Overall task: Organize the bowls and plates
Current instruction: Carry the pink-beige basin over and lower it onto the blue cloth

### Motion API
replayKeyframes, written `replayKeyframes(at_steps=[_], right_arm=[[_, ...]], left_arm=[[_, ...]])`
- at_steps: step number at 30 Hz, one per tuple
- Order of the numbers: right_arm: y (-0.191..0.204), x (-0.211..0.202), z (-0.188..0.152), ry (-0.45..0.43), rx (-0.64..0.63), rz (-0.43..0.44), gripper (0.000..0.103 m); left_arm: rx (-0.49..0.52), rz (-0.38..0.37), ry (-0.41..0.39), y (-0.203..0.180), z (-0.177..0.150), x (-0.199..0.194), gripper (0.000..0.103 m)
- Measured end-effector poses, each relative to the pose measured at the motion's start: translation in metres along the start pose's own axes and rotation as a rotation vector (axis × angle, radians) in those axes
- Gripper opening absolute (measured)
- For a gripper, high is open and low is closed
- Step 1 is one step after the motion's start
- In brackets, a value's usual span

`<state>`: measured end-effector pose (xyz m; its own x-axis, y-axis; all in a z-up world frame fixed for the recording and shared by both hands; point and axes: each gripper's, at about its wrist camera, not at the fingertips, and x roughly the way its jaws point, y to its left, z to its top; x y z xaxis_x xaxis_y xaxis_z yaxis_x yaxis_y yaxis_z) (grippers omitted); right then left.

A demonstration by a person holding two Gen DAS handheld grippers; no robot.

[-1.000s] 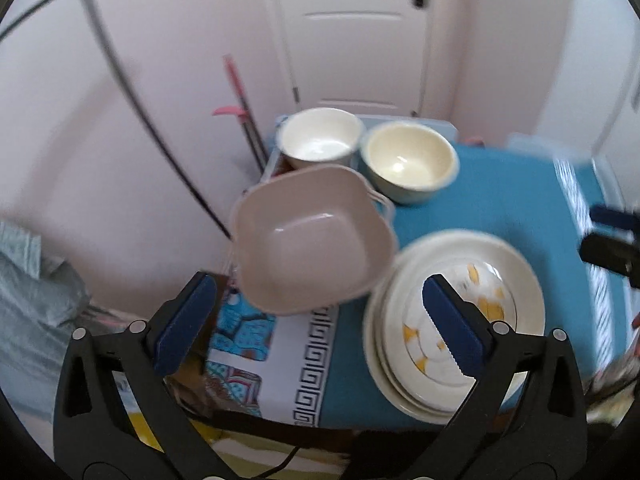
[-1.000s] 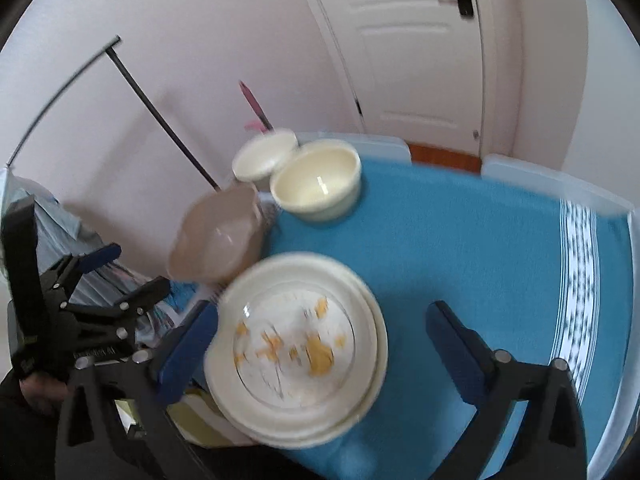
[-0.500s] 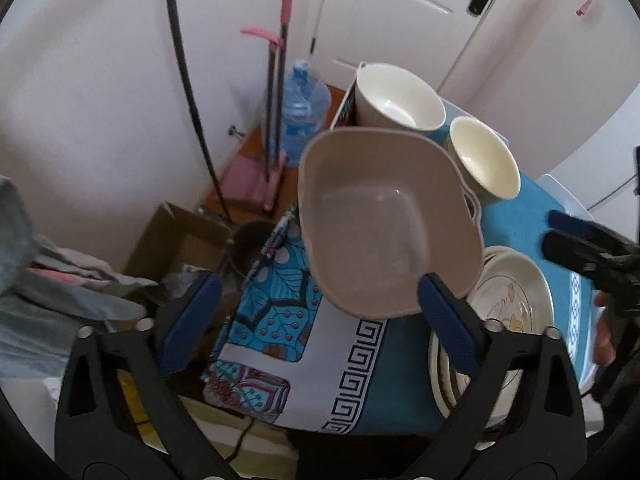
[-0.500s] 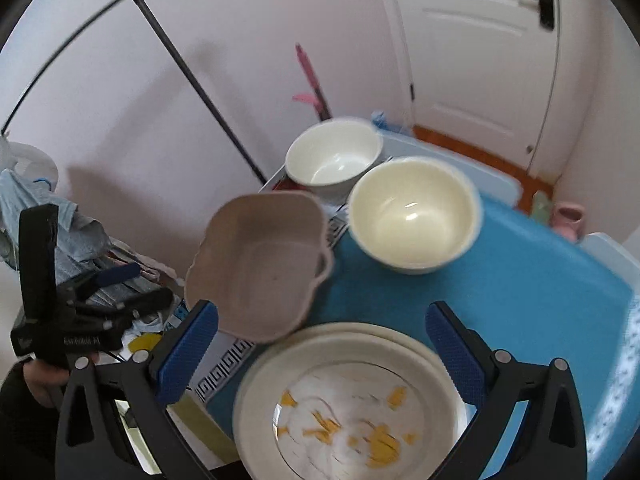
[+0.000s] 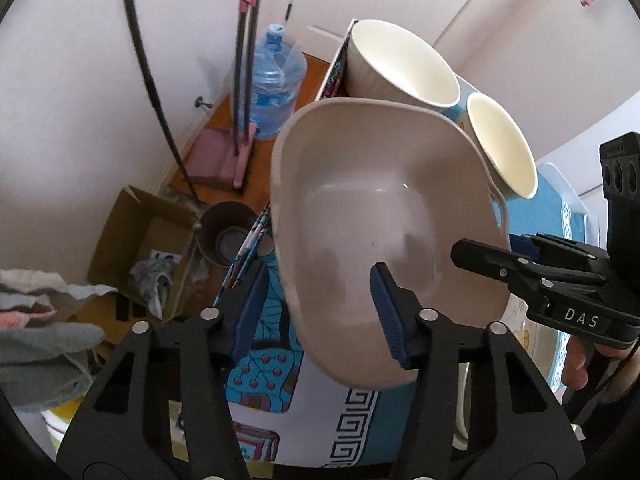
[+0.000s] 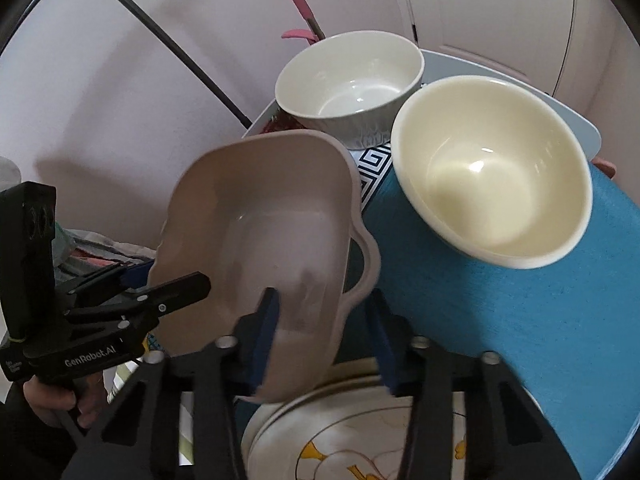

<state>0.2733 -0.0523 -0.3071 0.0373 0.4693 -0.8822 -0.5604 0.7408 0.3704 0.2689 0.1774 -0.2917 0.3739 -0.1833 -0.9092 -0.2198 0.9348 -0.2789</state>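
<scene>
Both tools straddle opposite rims of the beige dish (image 5: 384, 216), left tool (image 5: 320, 312) and right tool (image 6: 324, 332) half-closed, over the surface's (image 6: 520, 300) edge; next, firm grips and lift.

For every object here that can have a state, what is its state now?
beige dish: empty, tilted, held at both sides
left gripper: fingers astride dish's rim
right gripper: fingers astride dish's wall
white bowl: upright, empty
cream bowl: upright, empty
plates: stacked
</scene>
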Motion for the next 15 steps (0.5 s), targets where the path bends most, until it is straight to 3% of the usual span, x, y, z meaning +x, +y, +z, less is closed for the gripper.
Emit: replayKeyframes(at_steps=[2, 6, 9, 15], right_arm=[[-0.002, 0.003, 0.001, 0.002, 0.015, -0.005, 0.033], [-0.004, 0.006, 0.002, 0.008, 0.038, -0.009, 0.022], [-0.003, 0.012, 0.002, 0.016, 0.043, -0.019, 0.016], [-0.001, 0.015, 0.002, 0.01, 0.058, -0.037, 0.015]], left_arm=[[0.011, 0.0, 0.011, -0.001, 0.002, 0.003, 0.035], [0.053, 0.032, 0.017, -0.003, 0.004, 0.009, 0.031], [0.074, 0.042, 0.027, -0.005, 0.007, 0.012, 0.015], [0.113, 0.061, 0.013, -0.006, 0.009, 0.009, 0.012]])
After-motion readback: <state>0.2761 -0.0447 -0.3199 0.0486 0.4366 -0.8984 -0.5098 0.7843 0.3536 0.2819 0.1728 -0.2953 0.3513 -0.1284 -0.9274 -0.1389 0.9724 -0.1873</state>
